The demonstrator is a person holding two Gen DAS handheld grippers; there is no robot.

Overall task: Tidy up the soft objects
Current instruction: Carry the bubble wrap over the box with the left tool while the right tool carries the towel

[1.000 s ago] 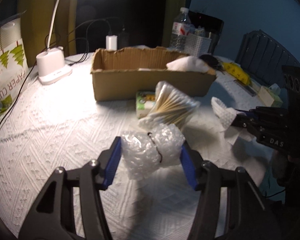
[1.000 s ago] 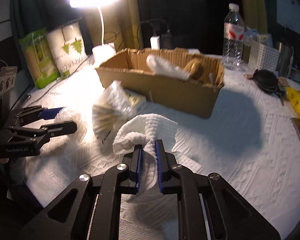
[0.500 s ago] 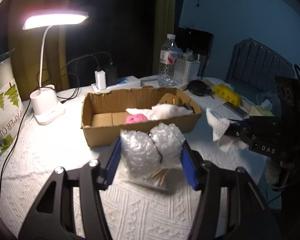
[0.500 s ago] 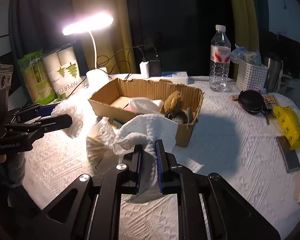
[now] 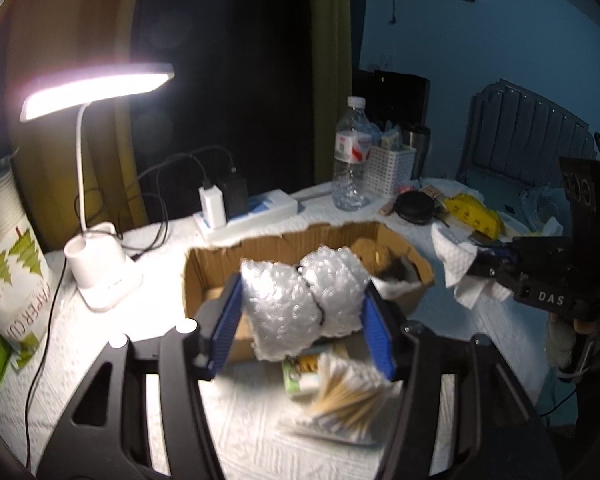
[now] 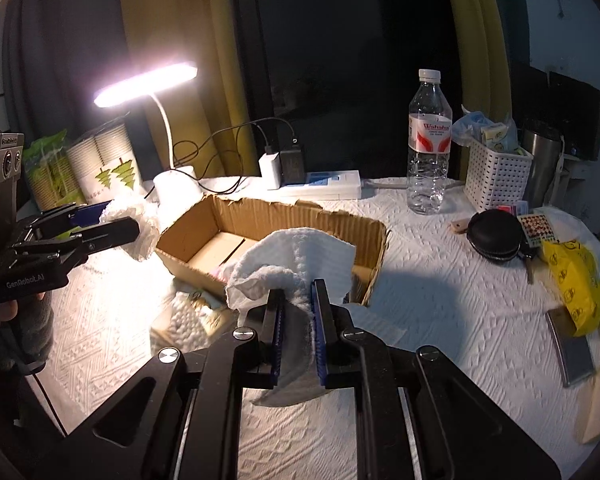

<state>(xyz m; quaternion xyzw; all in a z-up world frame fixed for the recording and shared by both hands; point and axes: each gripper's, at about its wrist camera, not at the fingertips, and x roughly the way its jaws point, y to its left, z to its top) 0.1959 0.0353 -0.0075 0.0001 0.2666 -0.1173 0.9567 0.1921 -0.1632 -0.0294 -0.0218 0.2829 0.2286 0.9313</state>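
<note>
While the left hand-held gripper [image 5: 302,312] pinches a knobbly bubble-wrap bundle [image 5: 304,300] above the torn cardboard box [image 5: 204,276], the right hand-held gripper [image 6: 296,316] clamps a fluffy white cloth [image 6: 296,256] over the embossed white surface [image 6: 440,312], lamplit.
</note>
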